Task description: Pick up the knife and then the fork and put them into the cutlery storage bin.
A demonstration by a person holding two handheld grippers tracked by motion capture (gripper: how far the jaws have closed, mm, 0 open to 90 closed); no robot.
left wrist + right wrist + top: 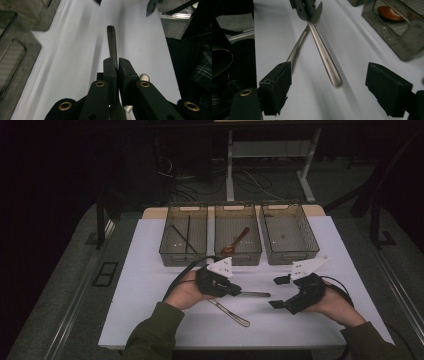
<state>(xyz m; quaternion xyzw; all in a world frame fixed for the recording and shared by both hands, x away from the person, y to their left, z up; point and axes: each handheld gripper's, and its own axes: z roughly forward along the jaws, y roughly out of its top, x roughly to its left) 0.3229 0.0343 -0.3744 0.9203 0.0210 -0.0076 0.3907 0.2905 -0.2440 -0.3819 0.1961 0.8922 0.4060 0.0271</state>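
My left gripper (239, 292) is shut on a metal utensil (256, 294), whose long handle (112, 40) sticks out level toward the right. In the right gripper view that handle (325, 58) points at the gap between my right gripper's (328, 73) wide-open jaws, and the pads do not touch it. The right gripper (279, 292) stands just right of the handle's end. A second metal utensil (231, 313) lies slanted on the white mat below the left gripper, and its handle (297, 50) crosses under the held one.
Three see-through baskets stand in a row at the back of the white mat (145, 290). The left one (183, 206) holds black chopsticks (182, 234), the middle one (238, 206) a brown spoon (236, 241), and the right one (287, 205) looks bare.
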